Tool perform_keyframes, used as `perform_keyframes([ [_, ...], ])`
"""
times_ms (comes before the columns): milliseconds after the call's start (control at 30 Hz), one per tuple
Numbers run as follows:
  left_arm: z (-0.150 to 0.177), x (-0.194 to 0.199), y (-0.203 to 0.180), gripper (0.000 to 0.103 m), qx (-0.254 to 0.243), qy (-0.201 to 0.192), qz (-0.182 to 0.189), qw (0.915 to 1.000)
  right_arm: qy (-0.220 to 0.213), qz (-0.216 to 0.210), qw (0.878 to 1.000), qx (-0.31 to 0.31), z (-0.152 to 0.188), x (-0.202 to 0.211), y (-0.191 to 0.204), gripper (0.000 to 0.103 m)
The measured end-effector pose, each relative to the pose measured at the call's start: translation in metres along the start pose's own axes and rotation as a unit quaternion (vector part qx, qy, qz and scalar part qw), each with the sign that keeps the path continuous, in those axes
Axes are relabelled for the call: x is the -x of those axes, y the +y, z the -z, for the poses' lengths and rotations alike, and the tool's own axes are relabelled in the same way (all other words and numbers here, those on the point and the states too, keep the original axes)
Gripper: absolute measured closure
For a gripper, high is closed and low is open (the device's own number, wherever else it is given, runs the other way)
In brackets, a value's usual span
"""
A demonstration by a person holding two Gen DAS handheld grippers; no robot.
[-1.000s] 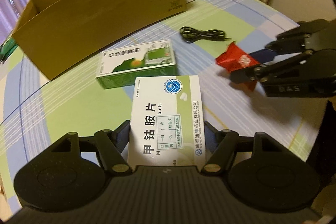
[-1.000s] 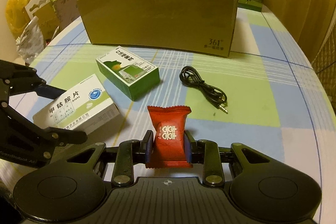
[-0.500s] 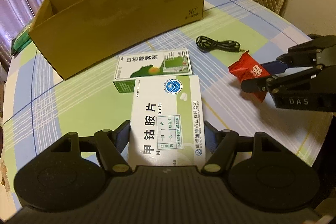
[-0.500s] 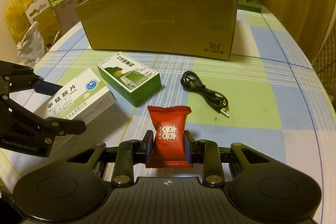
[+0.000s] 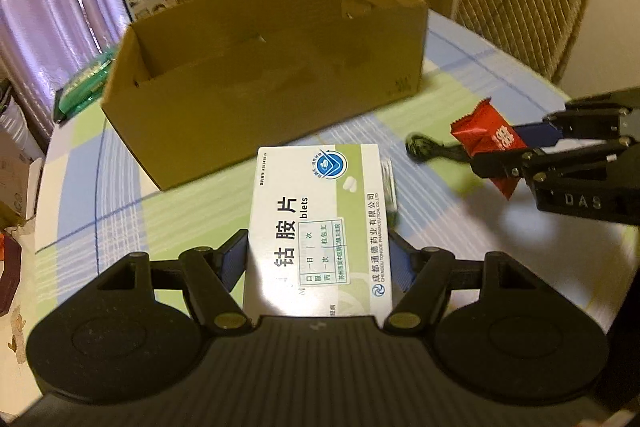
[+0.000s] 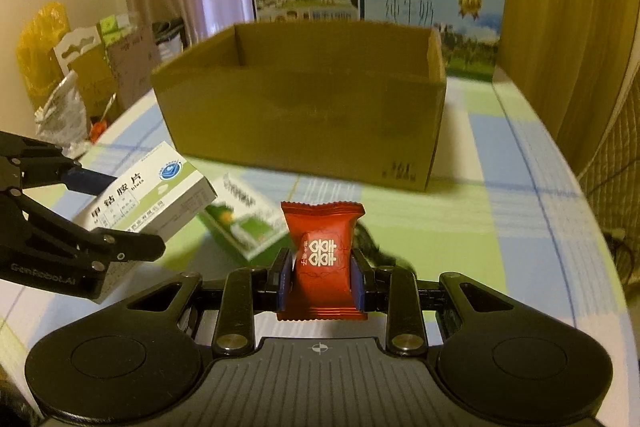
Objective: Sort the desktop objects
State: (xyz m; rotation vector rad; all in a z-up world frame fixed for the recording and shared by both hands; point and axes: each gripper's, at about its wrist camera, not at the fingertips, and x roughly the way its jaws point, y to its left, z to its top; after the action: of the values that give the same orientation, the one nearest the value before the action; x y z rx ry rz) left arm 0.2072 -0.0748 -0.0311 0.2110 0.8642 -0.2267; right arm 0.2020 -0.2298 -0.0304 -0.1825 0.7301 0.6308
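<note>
Left claw point(image 5: 319, 263) clamps medicine box point(image 5: 316, 227); right claw point(image 6: 321, 281) clamps candy point(image 6: 322, 259).

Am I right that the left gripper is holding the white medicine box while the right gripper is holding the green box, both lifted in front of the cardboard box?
Not quite: the right gripper is shut on the red candy packet, as the right wrist view shows. The green box lies on the table. The left gripper does hold the white medicine box in front of the cardboard box.

Left gripper point(image 5: 318, 259) and right gripper point(image 6: 321, 277) fingers clamped.
</note>
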Motion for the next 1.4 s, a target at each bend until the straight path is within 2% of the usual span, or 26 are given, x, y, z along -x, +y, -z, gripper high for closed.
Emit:
perform_keyframes([
  [433, -0.043, 0.011, 0.020, 0.036, 0.061, -0.043, -0.010, 0.9971, -0.035, -0.002, 0.999, 0.007, -0.034, 0.000, 0.002, 0.076],
  [700, -0.055, 0.005, 0.029, 0.036, 0.084, -0.050, -0.018, 0.9951, -0.051, -0.003, 0.999, 0.008, -0.061, -0.010, -0.006, 0.076],
  [967, -0.068, 0.003, 0.056, 0.036, 0.119, -0.067, -0.037, 0.9899, -0.079, -0.004, 0.997, -0.003, -0.091, -0.019, -0.011, 0.076],
  [1400, -0.100, -0.006, 0.081, 0.036, 0.133, -0.094, -0.054, 0.9852, -0.103, -0.005, 0.994, -0.040, -0.133, -0.045, -0.023, 0.076],
])
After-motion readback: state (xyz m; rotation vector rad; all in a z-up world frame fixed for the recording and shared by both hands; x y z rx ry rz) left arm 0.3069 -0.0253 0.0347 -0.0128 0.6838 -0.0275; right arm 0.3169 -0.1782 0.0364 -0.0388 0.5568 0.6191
